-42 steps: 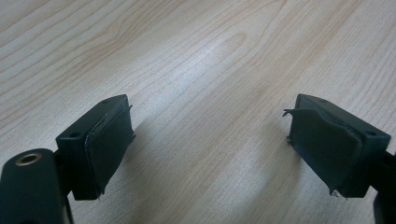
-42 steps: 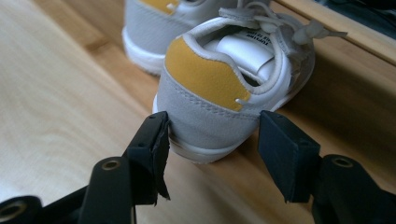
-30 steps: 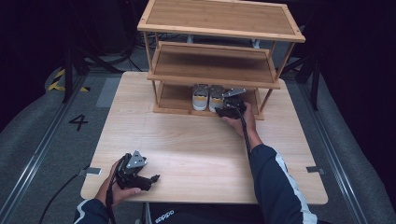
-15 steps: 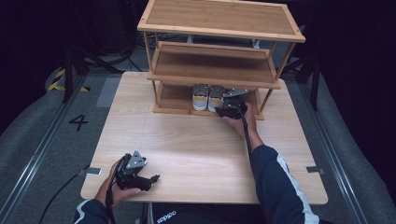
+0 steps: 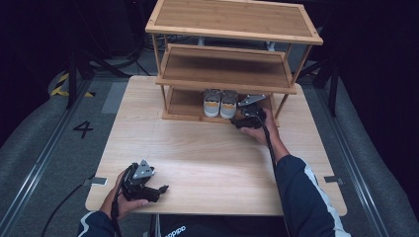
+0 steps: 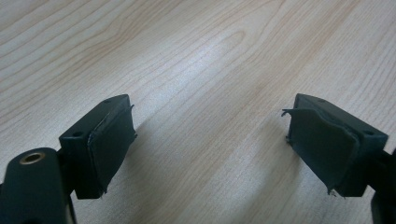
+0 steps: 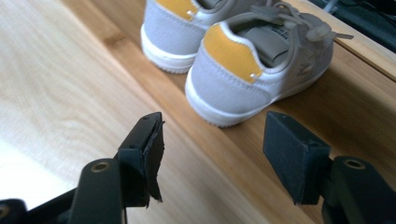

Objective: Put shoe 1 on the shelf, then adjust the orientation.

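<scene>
While the pair of small grey shoes (image 5: 220, 102) with yellow heel patches is seen standing side by side on the bottom shelf of the wooden rack (image 5: 232, 49), the right gripper (image 5: 243, 120) is held just in front of that shelf's front edge, beside the right-hand shoe (image 7: 252, 65). In the right gripper view its fingers (image 7: 144, 154) are spread apart with nothing between them, having just been opening; the near shoe's heel is seen just beyond them, not touched. The left gripper (image 5: 159, 189) is held in the person's left hand at the near edge of the table (image 5: 207, 153), well apart from the rack. In the left gripper view its fingers (image 6: 109, 142) are spread wide over bare wood, and nothing is pinched.
</scene>
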{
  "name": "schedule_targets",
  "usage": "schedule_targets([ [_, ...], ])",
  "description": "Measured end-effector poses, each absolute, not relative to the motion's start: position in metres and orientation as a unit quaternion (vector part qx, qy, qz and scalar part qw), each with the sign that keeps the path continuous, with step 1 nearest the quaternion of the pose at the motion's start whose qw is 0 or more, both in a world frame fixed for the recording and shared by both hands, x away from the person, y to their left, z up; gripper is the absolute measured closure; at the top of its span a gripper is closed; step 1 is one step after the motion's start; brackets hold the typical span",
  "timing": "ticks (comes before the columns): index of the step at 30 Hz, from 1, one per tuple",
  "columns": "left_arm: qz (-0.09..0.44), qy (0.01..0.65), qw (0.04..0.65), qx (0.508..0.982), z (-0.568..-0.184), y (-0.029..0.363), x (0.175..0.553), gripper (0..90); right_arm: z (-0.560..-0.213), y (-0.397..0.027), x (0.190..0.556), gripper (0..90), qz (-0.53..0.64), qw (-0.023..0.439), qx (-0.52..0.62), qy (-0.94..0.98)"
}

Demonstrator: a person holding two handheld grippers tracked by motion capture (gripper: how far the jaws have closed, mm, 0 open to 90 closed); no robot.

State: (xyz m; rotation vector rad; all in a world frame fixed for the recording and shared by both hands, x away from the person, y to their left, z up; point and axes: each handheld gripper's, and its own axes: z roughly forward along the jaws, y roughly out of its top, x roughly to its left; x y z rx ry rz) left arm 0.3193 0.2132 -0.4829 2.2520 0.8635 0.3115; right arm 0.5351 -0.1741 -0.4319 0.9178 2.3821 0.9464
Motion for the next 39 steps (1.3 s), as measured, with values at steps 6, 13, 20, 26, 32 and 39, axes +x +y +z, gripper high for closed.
schedule_targets([
  [6,0.12,0.333,0.347,0.869,-0.483,0.213,0.319,14.8,-0.427,-0.182,0.526,38.0,0.325,0.194,0.313,0.871],
  [13,0.12,0.333,0.348,0.868,-0.483,0.213,0.319,14.9,-0.419,-0.193,0.517,35.9,0.314,0.2,0.289,0.882],
  [20,0.12,0.332,0.348,0.868,-0.483,0.213,0.319,14.9,-0.414,-0.202,0.506,35.1,0.302,0.193,0.28,0.891],
  [26,0.119,0.332,0.348,0.869,-0.483,0.213,0.32,14.9,-0.411,-0.21,0.498,34.3,0.303,0.193,0.272,0.893],
  [32,0.119,0.332,0.348,0.869,-0.483,0.213,0.32,14.9,-0.413,-0.216,0.485,33.5,0.296,0.191,0.265,0.897],
  [39,0.122,0.332,0.347,0.868,-0.483,0.214,0.319,14.9,-0.418,-0.223,0.469,32.5,0.293,0.189,0.26,0.901],
])
